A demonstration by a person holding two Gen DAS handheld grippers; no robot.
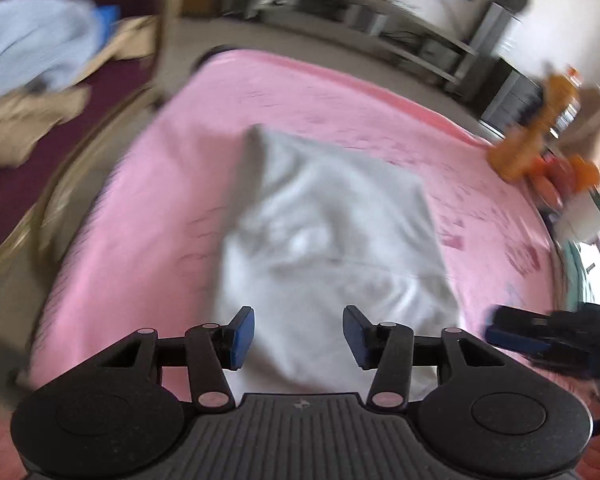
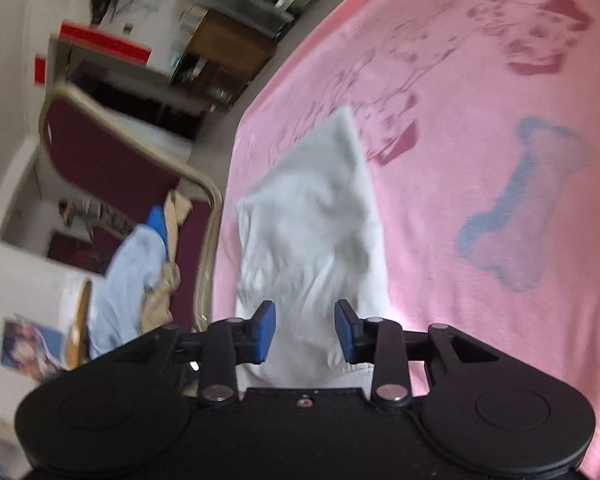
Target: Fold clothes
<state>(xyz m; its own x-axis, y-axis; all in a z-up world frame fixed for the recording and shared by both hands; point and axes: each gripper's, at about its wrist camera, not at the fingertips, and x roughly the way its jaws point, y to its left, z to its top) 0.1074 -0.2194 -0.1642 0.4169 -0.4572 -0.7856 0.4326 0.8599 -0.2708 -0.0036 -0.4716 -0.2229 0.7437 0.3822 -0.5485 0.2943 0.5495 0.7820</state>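
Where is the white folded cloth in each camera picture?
Left wrist view: the white cloth lies in the middle of the picture on the pink sheet, just ahead of the open left gripper.
Right wrist view: the white cloth sits centre-left, running up from the open right gripper.
Shared landmark: the pale blue garment on the maroon chair, at the left in both views.

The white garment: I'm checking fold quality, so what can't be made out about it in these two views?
- Near edge of the white garment: left wrist view, hidden behind the left hand-held gripper.
- Same edge, right wrist view: covered by the right hand-held gripper.
- Fold lines and garment type: motion blur in both views.
- Orange objects on the pink sheet: too blurred to identify.
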